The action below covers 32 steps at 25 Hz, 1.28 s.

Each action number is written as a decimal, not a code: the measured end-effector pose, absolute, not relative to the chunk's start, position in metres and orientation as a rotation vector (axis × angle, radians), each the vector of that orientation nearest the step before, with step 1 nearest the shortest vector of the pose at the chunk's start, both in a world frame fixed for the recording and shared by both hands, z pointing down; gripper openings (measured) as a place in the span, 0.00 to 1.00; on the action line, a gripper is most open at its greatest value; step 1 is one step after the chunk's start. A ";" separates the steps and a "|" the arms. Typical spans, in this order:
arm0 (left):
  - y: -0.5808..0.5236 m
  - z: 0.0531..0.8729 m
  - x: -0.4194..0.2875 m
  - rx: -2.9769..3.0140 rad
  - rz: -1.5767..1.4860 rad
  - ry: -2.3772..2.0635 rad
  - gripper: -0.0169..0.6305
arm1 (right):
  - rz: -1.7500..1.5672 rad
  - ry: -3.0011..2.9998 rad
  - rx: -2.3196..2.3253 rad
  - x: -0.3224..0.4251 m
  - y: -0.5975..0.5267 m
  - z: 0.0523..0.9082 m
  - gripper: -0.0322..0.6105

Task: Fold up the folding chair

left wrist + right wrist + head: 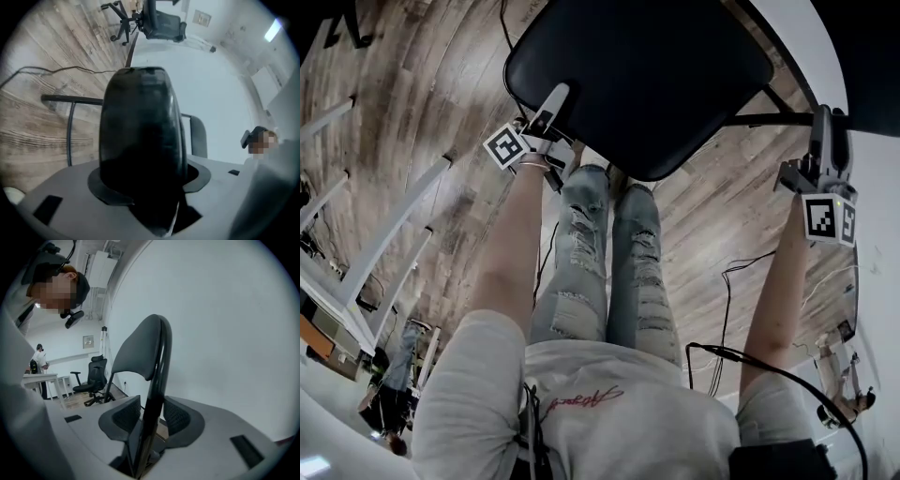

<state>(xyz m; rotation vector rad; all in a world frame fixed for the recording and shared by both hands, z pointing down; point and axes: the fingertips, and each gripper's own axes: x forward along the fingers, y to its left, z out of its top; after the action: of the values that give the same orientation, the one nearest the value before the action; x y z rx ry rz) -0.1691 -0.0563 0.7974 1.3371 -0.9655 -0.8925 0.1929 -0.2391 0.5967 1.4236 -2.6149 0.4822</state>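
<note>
The folding chair stands open on the wood-plank floor, just beyond the person's legs. It has a rounded black padded seat and a thin dark metal tube. The left gripper clamps the seat's near-left edge. The right gripper pinches the tube at the right, near a white wall.

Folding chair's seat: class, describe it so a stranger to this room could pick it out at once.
On the wood-plank floor, find the person's ripped jeans. Just ahead of them is the seat, a broad black slab with rounded corners. Unlike the thin black tube frame on its right and the white rails far left, it is wide and padded.
</note>
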 end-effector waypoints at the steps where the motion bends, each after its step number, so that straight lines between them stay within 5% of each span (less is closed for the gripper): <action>1: -0.058 0.798 -0.168 1.324 -0.883 -0.967 0.47 | 0.499 -2.606 1.436 0.196 -0.240 0.597 0.26; 13: -0.071 0.779 -0.164 1.309 -0.871 -0.960 0.36 | 0.543 -2.584 1.486 0.198 -0.249 0.584 0.23; 32: -0.207 0.653 -0.130 0.975 -0.481 -1.239 0.33 | 0.632 -2.531 1.526 0.216 -0.337 0.529 0.20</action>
<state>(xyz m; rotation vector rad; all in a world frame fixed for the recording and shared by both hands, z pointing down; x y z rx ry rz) -0.1296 -0.2066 0.6528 0.9747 -1.2393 -0.4808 0.2156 -0.3369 0.5292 1.5261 -2.5307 0.6321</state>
